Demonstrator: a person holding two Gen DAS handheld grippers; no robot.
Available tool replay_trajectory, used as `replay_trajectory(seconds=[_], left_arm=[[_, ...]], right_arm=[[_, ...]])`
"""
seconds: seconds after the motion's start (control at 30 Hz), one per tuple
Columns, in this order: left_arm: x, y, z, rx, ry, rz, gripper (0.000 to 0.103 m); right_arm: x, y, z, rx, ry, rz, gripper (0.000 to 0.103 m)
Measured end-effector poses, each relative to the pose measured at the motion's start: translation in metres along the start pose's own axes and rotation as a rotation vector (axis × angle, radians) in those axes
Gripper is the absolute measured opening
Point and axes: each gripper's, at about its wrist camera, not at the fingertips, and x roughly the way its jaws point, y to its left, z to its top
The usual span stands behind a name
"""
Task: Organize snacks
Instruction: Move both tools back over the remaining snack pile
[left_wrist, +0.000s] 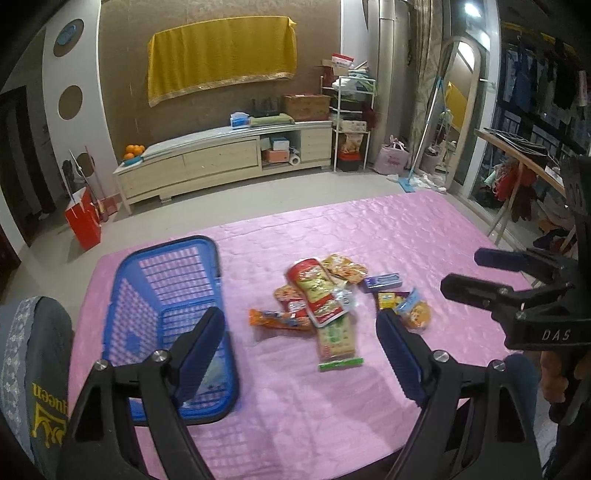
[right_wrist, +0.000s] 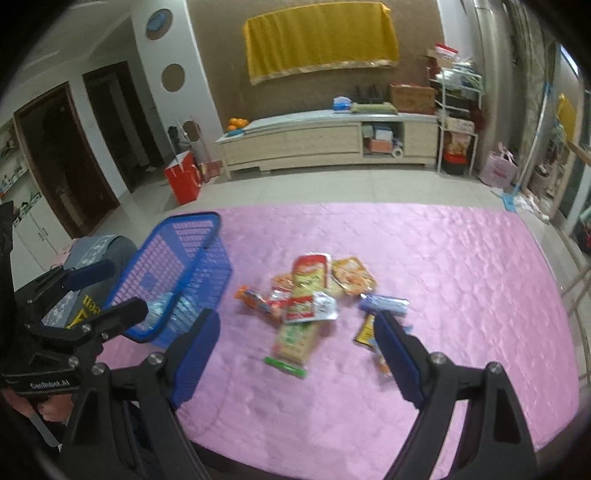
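Observation:
A pile of snack packets lies in the middle of the pink tablecloth; it also shows in the right wrist view. The pile has a red and green packet, a green cracker pack, an orange packet and a blue pack. A blue plastic basket stands to its left, with a light packet inside. My left gripper is open and empty above the table's near side. My right gripper is open and empty, also short of the pile.
A chair back with a grey cover stands at the table's left corner. Beyond the table are a floor, a long wooden cabinet, a red bag and a shelf rack. A drying rack stands at the right.

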Motion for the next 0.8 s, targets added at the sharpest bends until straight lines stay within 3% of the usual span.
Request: replay_trajectory(seconds=[0.37, 0.8], left_arm=[[0.061, -0.045, -0.008, 0.023, 0.116, -0.036, 0.083], [0.140, -0.056, -0.034, 0.005, 0.297, -0.050, 0.083]], right_arm=[[0.030, -0.057, -0.023, 0.042, 0.101, -0.051, 0.088], [0.087, -0.097, -0.053, 0.058, 0.220, -0.090, 0.088]])
